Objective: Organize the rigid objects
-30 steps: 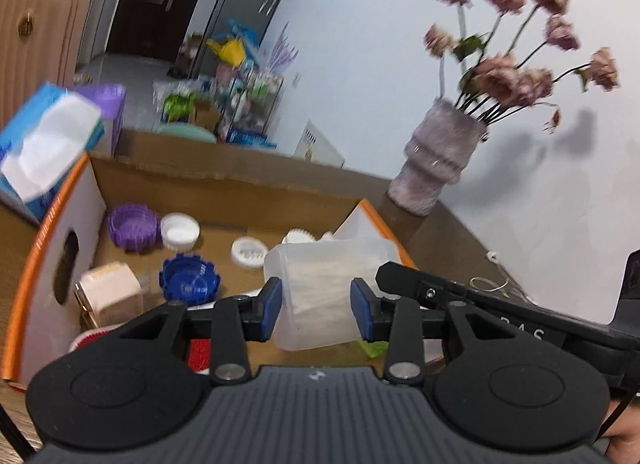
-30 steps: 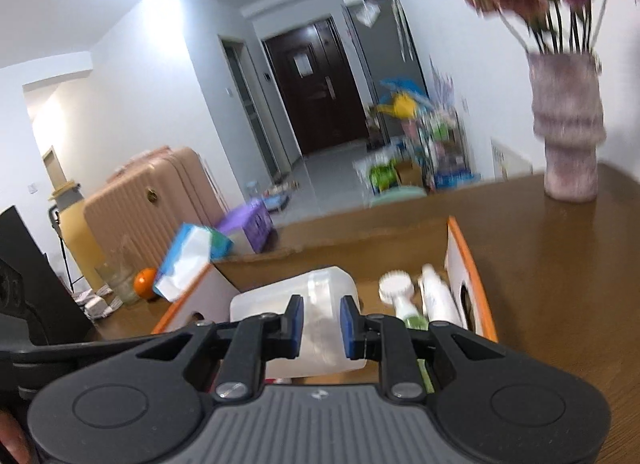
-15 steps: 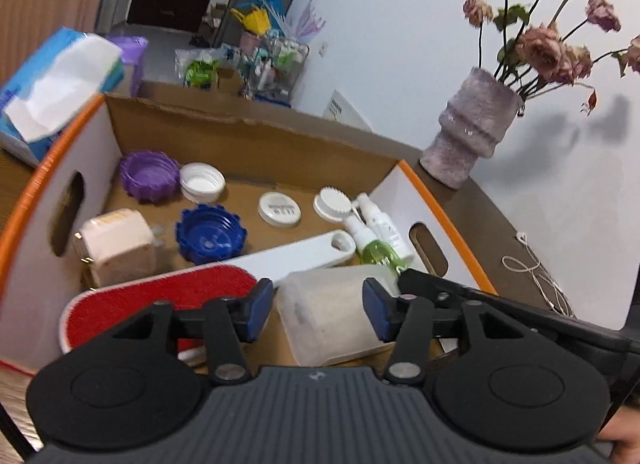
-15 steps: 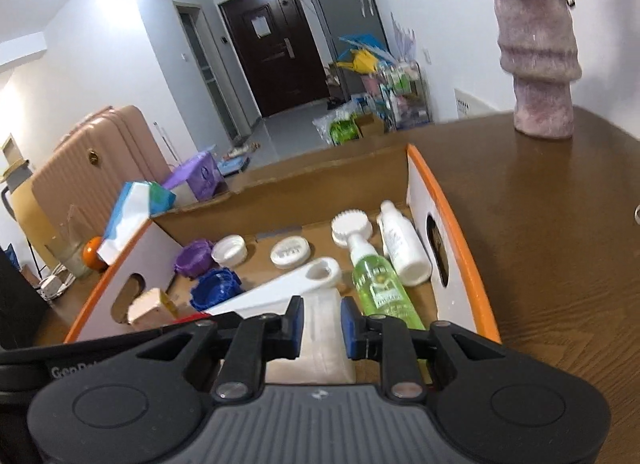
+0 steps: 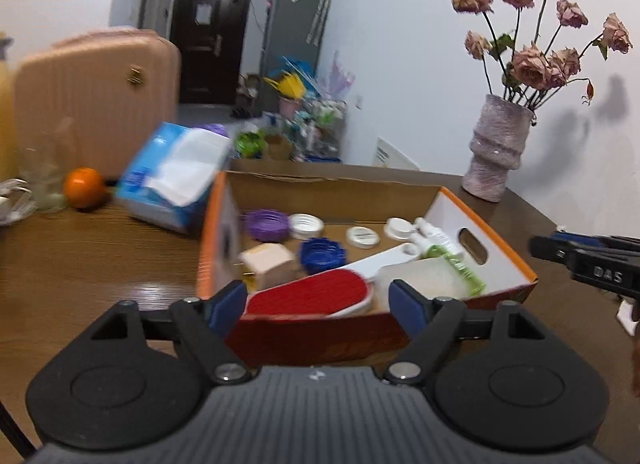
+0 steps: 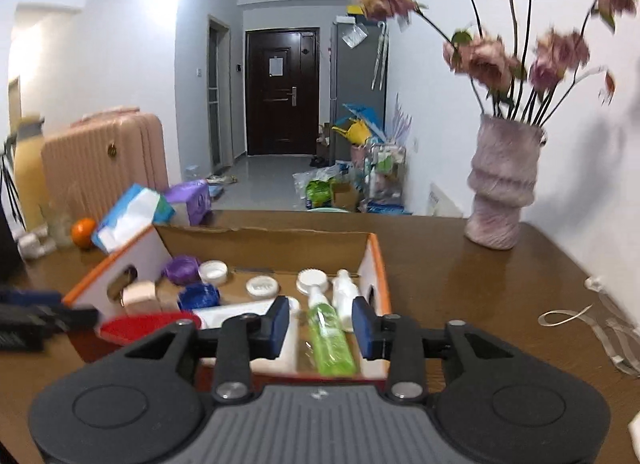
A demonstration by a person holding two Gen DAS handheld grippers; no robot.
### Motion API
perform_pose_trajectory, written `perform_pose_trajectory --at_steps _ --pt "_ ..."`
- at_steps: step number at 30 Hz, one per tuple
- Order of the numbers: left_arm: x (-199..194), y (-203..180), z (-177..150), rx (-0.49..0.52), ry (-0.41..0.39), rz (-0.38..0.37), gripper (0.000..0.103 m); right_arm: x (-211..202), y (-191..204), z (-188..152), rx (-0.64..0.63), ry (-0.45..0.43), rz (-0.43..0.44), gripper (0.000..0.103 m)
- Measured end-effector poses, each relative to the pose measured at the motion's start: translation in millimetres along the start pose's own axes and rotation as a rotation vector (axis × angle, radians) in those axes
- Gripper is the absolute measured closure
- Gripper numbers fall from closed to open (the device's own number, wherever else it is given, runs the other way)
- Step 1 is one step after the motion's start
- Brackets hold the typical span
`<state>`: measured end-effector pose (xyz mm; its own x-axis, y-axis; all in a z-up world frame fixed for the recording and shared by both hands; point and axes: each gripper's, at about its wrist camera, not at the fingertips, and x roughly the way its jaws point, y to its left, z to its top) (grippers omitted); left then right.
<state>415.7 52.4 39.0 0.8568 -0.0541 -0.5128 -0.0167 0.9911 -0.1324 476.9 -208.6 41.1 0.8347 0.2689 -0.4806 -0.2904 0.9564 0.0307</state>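
And the translucent plastic container [image 5: 424,278] is down, lying in the cardboard box [image 5: 496,248] just ahead of the left gripper [image 5: 318,302], whose jaws now stand wide and empty after clamping it a second ago. The right gripper [image 6: 318,326] has let go too, jaws parted over the green bottle [image 6: 328,338]. That item looks stowed.

Home interior, entry hall showing: dark front door [image 6: 282,92] standing behind, pink suitcase [image 6: 104,160] sitting by wall, vase of dried roses [image 6: 502,188] resting on wooden table [image 6: 460,276].
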Motion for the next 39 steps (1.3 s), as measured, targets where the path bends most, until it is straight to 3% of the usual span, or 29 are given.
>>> perform_pose_trajectory --at_steps 5,10,15,22,33,39 --pt "-49 7 -16 0.050 -0.097 0.068 0.009 -30 0 -19 -0.003 -0.007 -0.006 0.058" --pt "-98 -3 -37 0.098 -0.162 0.068 0.001 -64 6 -39 0.014 -0.034 -0.012 0.053" --pt "-150 -21 -68 0.160 -0.237 0.049 0.000 -108 15 -57 0.010 -0.073 -0.013 0.048" --pt "-204 -24 -111 0.099 -0.276 0.067 0.000 -162 33 -87 -0.019 -0.117 0.020 0.047" --pt "-292 -23 -166 0.042 -0.411 0.053 0.000 -235 57 -141 -0.003 -0.157 0.053 0.046" --pt "-299 -27 -187 0.013 -0.442 0.007 0.000 -276 82 -172 -0.051 -0.242 0.070 0.041"
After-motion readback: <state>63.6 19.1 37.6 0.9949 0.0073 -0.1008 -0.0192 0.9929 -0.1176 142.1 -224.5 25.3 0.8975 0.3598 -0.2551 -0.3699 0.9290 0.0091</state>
